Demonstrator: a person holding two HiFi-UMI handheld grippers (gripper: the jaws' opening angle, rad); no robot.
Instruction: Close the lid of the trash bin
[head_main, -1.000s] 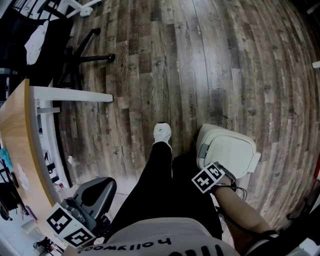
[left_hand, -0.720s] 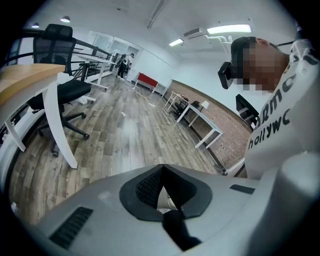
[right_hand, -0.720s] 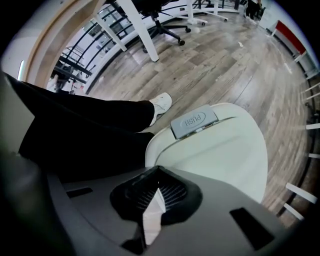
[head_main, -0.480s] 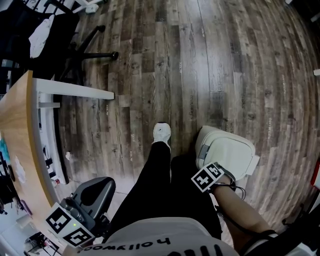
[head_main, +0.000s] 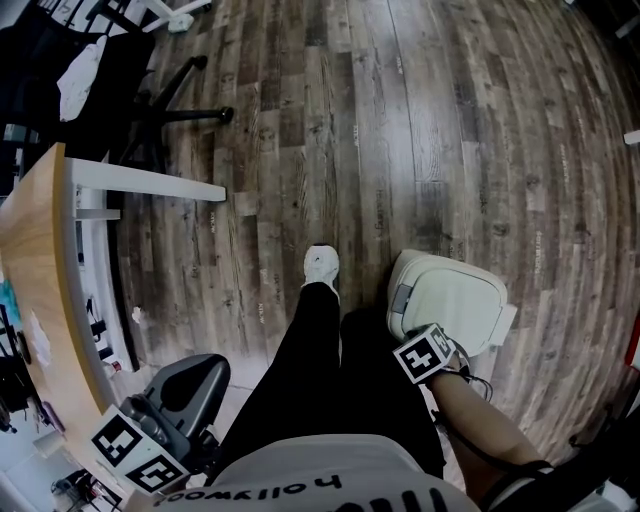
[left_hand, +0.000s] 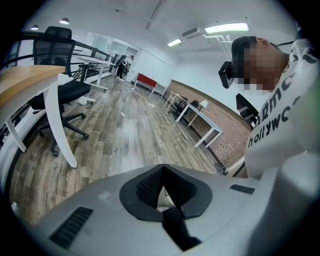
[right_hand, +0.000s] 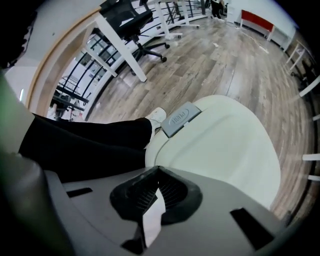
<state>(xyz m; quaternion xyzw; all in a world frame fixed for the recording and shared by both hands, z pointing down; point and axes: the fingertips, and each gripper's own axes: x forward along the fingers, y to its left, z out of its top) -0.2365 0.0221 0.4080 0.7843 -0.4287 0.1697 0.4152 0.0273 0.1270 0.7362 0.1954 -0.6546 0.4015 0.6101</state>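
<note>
**Looking down at a cream trash bin with its lid down, both grippers clenched and empty**

From the head view I see a dark plank floor (head_main: 400, 120) filling most of the frame. The trash bin (head_main: 455, 300) stands on the floor at the person's feet. It is just beside the black trouser legs (head_main: 320, 370), with a white shoe (head_main: 322, 265) near its left side.

The bin's lid (right_hand: 225, 145) is pale cream with rounded corners. It lies flat over the bin, with no opening visible. A grey push latch (right_hand: 181, 119) sits at the lid edge nearest the shoe.

The right gripper (right_hand: 157, 168) is held over the near edge of the lid, with its marker cube (head_main: 428, 355) facing up at me. In the right gripper view its jaws meet at the tips and grasp nothing. I cannot tell whether the tips touch the lid.

The left gripper (left_hand: 163, 165) hangs low on the person's left, well apart from the bin. It is close to the curved edge of a wood-topped desk (head_main: 35, 270). In the left gripper view its jaws are also pressed together with nothing between them, and they point out across open floor.

A black office chair (head_main: 150, 90) stands beyond the far end of the desk.
</note>
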